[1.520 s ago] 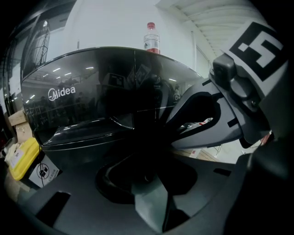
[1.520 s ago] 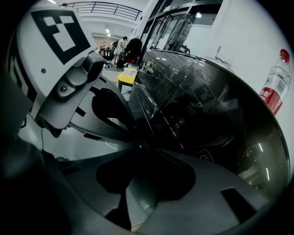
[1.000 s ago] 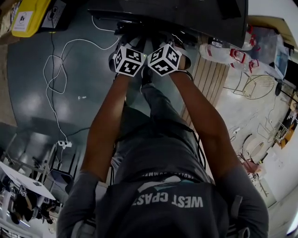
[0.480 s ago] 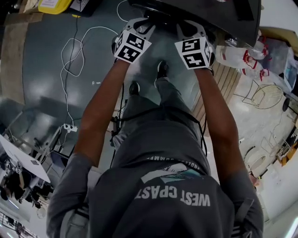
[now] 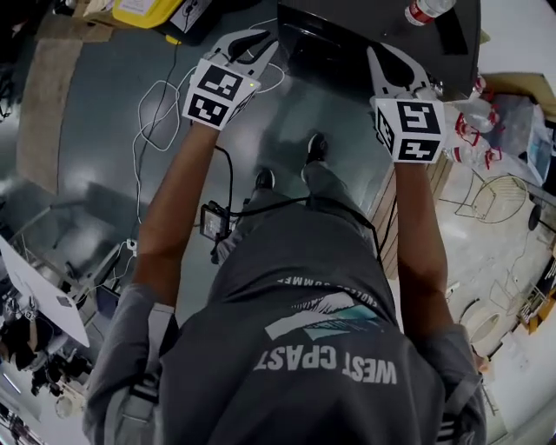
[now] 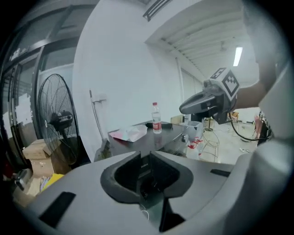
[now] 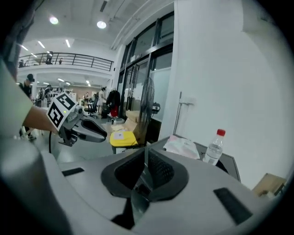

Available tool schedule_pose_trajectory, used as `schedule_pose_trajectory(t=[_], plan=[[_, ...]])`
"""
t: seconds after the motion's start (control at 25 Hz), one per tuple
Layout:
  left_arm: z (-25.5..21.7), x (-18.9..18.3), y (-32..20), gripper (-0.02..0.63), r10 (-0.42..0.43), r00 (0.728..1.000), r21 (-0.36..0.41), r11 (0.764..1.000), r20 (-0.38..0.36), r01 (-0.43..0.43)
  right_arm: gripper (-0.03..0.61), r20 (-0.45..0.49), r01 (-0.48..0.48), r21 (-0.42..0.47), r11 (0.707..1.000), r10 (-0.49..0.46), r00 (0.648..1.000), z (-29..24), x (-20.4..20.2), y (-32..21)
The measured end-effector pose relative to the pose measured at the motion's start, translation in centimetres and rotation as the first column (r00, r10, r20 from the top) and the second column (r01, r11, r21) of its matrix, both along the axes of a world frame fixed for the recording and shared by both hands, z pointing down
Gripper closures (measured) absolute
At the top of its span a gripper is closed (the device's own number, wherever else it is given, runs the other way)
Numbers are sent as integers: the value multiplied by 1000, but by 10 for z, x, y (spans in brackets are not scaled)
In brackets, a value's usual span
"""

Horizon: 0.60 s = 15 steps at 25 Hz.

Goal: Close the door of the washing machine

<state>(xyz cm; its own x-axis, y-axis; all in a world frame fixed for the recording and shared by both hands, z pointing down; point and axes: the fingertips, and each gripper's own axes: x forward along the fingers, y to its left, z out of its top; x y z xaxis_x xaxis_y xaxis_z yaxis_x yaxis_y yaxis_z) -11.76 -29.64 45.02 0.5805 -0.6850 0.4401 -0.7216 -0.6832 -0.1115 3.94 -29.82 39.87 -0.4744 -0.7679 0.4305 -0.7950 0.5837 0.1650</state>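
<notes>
Currently I'm holding both claws up in front of the washing machine (image 5: 347,39), about level with its dark top, where a water bottle (image 5: 426,10) and a crumpled cloth (image 7: 183,147) are sitting. Neither claw is touching the machine.

The door itself is not showing in any view. The head view is looking steeply down past the top edge and the front face is lost in shadow, so I cannot tell whether the door is standing open or already latched. I'm judging the step in hand as a free-air move, not a push.

For the next move, I'm thinking the door needs finding first: the claws should be brought down to the front face. If the door is ajar, a pushed-together claw should be pressed flat on it until it seats.

The left gripper (image 6: 145,160) is closing, with a narrow slit between the pads and nothing in it. The right gripper (image 7: 146,163) is closing too, its pads all but meeting and also empty.
</notes>
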Motion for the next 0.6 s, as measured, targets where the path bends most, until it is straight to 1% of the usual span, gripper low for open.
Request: schedule_pose_trajectory(t=[0.12, 0.2, 0.36, 0.6], plan=[[-45, -27, 21, 545, 0, 999, 38, 999, -46, 2, 537, 59, 12, 40, 999, -15, 998, -46, -15, 22], [-76, -38, 32, 546, 2, 997, 58, 998, -80, 3, 538, 96, 15, 62, 998, -21, 995, -77, -17, 33], [-137, -42, 51, 550, 32, 988, 125, 992, -148, -14, 543, 165, -3, 117, 993, -17, 986, -130, -1, 52], [-216, -51, 103, 560, 58, 964, 211, 977, -261, -2, 551, 291, -11, 154, 988, -34, 956, -188, 19, 97]])
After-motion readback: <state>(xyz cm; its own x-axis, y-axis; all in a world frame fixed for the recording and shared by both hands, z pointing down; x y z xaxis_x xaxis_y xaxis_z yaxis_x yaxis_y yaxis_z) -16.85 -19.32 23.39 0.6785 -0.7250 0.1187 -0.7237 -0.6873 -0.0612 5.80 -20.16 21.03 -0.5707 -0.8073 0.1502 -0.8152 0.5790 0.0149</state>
